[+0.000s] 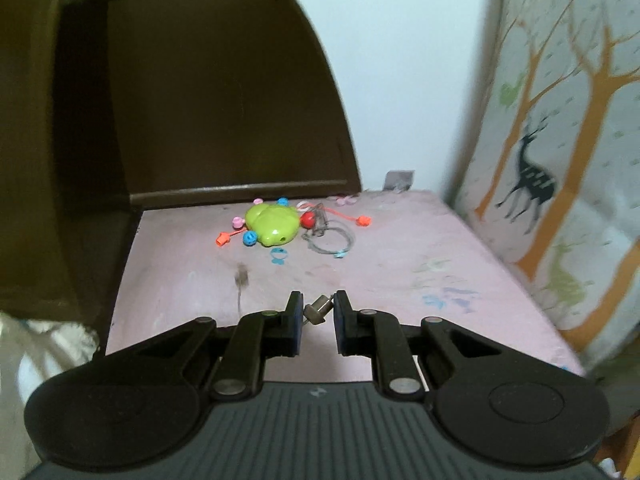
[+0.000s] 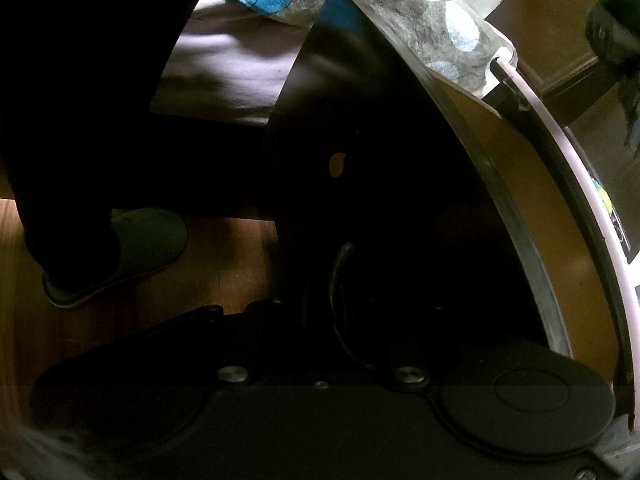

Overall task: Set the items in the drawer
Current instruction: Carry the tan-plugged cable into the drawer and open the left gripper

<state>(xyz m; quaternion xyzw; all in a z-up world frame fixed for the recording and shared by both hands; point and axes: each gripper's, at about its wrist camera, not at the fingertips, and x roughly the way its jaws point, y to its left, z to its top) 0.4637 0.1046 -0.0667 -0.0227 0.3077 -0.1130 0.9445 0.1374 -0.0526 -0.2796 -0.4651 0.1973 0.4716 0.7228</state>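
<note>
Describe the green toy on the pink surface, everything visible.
The green toy is a glossy, rounded, lime plastic body, lobed at the back, with a small hole on its near side. It lies flat on the pink surface near the brown board, ungripped. Coloured beads and cords ring it: a red ball touches its right side, a blue bead its left.

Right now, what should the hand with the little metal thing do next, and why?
Probably carry it toward the drawer. The left gripper already pinches the metal piece above the pink top, and the right gripper seems to be at the drawer front's dark handle, though that view is too dark to be sure.
</note>
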